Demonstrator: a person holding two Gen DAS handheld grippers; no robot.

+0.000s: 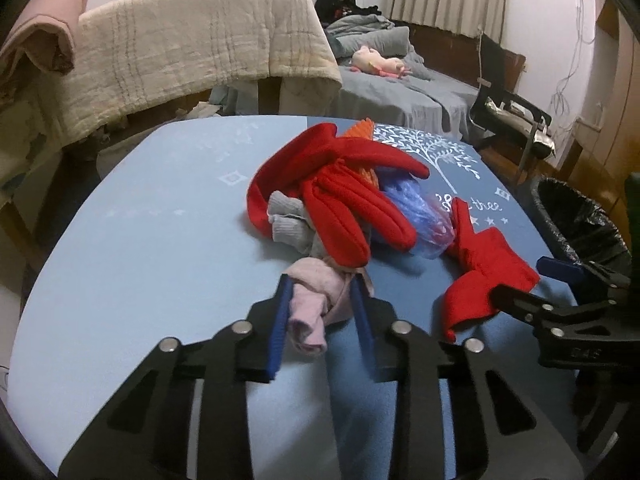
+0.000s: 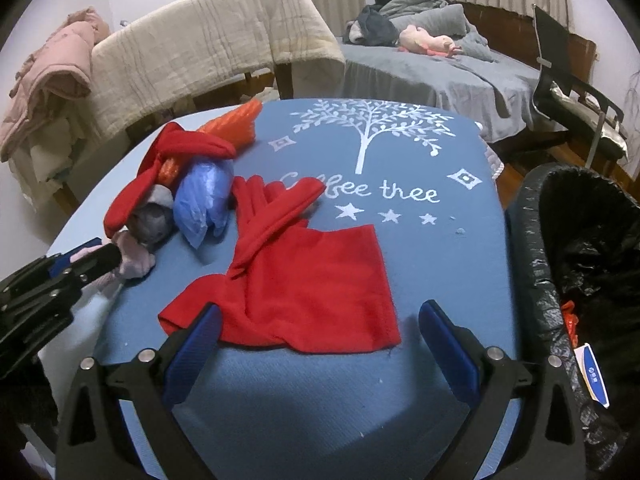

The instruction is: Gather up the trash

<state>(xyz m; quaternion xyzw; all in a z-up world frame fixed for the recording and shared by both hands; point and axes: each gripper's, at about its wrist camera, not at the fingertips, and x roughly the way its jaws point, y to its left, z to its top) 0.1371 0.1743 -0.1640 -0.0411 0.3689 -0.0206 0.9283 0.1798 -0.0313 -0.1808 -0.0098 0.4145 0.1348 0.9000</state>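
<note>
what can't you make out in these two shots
- Left gripper around the pink sock: left wrist view doesn't show whether it is clamped.
- Grey sock: mostly buried under the red glove.
- Trash bin contents: black liner, right wrist view's edge.

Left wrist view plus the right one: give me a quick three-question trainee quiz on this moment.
1. True or false: the left gripper has its fingers on either side of the pink sock.
2. What lies in front of the right gripper? A) red glove B) blue plastic bag C) a white mug
3. Fill in: the black-lined trash bin stands at the table's ____ side.

Key: 1 true; 2 A; 3 right.
</note>
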